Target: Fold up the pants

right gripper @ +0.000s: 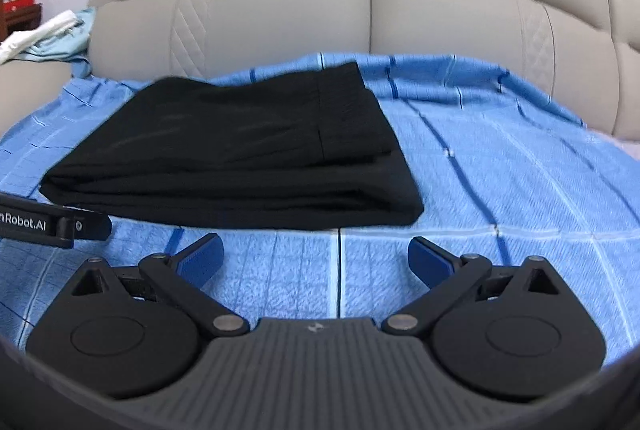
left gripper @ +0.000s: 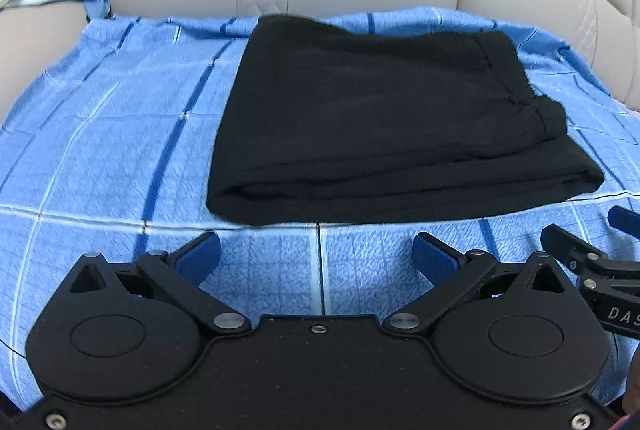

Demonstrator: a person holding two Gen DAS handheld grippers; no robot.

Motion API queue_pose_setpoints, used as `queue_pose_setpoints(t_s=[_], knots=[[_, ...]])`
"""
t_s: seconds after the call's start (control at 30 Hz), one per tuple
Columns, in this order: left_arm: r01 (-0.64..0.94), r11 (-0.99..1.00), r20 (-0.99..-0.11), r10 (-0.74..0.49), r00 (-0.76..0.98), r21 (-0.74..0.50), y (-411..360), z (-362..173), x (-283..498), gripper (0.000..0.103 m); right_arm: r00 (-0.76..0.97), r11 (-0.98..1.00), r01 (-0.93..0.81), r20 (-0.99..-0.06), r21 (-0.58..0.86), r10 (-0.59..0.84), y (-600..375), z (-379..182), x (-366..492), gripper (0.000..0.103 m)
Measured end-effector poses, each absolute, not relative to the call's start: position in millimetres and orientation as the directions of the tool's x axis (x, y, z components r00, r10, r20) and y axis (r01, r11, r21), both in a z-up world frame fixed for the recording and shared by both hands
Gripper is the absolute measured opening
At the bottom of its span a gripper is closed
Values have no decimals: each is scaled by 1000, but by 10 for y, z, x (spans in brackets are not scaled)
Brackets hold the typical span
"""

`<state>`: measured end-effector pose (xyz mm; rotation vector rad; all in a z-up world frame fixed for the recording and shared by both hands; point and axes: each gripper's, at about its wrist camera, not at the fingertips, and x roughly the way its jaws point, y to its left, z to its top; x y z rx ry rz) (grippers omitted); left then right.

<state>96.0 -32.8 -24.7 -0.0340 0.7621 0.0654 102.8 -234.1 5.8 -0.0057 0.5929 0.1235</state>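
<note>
Since black fabric pants [left gripper: 384,125] already lie as compact layered rectangle on blue checked bedsheet [left gripper: 100,149], folding looks essentially done. Left tool [left gripper: 316,256] spread apart, empty, just short of bundle; right tool [right gripper: 316,256] likewise. Maybe final tidy left.

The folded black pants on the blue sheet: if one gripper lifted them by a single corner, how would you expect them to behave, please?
The black pants are probably floppy: soft stacked layers show along the near edge, so a corner lift would likely unfold them. They look light, barely denting the blue sheet. Pushed, they would probably bunch rather than slide.
</note>
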Motion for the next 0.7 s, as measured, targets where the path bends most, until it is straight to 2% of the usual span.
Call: queue_pose_setpoints(t_s=[0.1,0.7], knots=[[-59,998,-673,65,736,31,-398,-275,947,102,820,994,-107,-565,9,93,-2303,-12,1043,103],[-58,998,-664,53,746,15,-353,-318,965,103,839,995,-96,-539,-3,79,-2270,-70,1034,103]])
